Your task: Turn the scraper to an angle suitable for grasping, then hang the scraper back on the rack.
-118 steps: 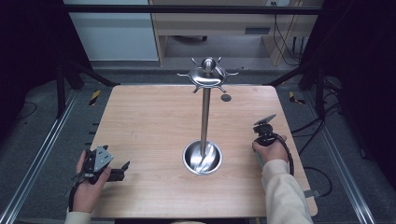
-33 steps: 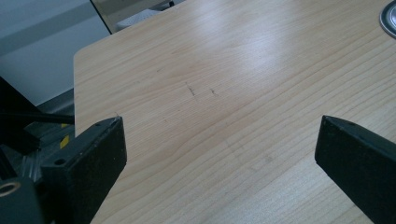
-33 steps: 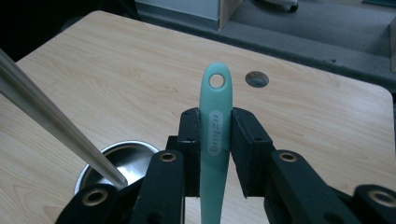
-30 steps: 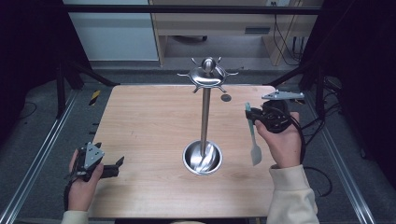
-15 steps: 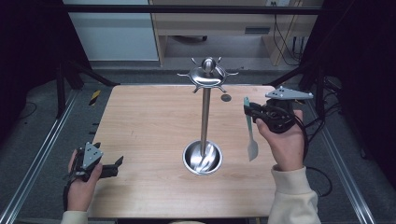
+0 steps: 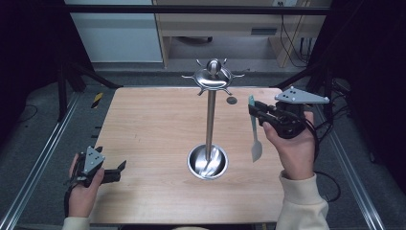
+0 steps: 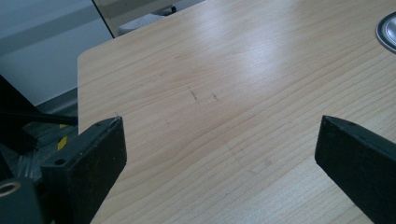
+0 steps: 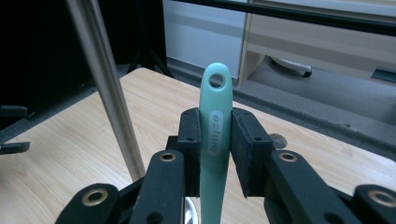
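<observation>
Between the right gripper's (image 6: pixel 252 108) jaws sits a green-handled utensil (image 6: pixel 254 134), clamped near the top of its handle. On the right gripper view the two black pads press flat on either side of the green handle (image 8: pixel 215 140), and its end with the hanging hole stands up clear above them. Seen from the high view, the utensil hangs straight down from the grip, its pale blade at the 6 o'clock end, clear of the table (image 6: pixel 153 124) at about 3 o'clock from the stand (image 6: pixel 209 120). The right hand (image 6: pixel 292 148) holds the gripper raised, its jaws pointing toward 9 o'clock, at the stand's pole.

That stand is a slim steel pole rising from a round steel bowl base (image 6: pixel 207 163) near the table's middle, topped by a ring of hooks (image 6: pixel 213 76) at 12 o'clock. A small dark disc (image 6: pixel 231 100) lies on the wood just beyond the hooks, toward 1 o'clock.

Well apart, at 8 o'clock near the table's front corner, the left hand (image 6: pixel 81 189) rests with the left gripper (image 6: pixel 122 165) low over the wood, pointing toward 3 o'clock. Its jaws stand wide apart with only bare table (image 7: pixel 224 107) between them; the edge of the bowl base (image 7: pixel 387 30) shows at 2 o'clock in the left gripper view.
</observation>
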Action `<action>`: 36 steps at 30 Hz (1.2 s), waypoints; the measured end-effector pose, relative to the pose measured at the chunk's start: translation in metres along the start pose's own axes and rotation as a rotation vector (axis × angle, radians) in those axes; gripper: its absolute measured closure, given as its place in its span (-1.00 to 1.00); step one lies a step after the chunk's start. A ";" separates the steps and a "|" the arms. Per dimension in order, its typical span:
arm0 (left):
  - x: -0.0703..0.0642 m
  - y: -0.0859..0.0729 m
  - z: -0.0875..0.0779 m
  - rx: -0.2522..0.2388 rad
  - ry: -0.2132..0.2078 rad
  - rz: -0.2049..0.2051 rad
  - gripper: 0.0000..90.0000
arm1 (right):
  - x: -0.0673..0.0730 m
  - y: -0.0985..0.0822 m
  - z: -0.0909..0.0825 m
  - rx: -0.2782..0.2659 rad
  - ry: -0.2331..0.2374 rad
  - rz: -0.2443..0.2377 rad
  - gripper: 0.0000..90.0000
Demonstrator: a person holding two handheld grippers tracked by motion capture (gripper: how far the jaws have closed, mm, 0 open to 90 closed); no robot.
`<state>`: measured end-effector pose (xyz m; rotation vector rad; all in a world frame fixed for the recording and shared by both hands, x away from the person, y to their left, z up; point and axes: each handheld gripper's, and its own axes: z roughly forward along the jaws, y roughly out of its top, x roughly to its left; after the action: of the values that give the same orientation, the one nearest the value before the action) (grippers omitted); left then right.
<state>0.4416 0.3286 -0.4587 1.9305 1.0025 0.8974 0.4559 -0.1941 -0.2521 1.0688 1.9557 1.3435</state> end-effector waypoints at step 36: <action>-0.002 0.001 0.000 0.000 -0.011 0.006 -0.96 | 0.027 0.021 -0.043 -0.155 0.054 -0.064 0.65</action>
<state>0.4411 0.3261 -0.4585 1.9371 0.9907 0.8892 0.4142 -0.1896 -0.2170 0.8987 1.8724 1.4763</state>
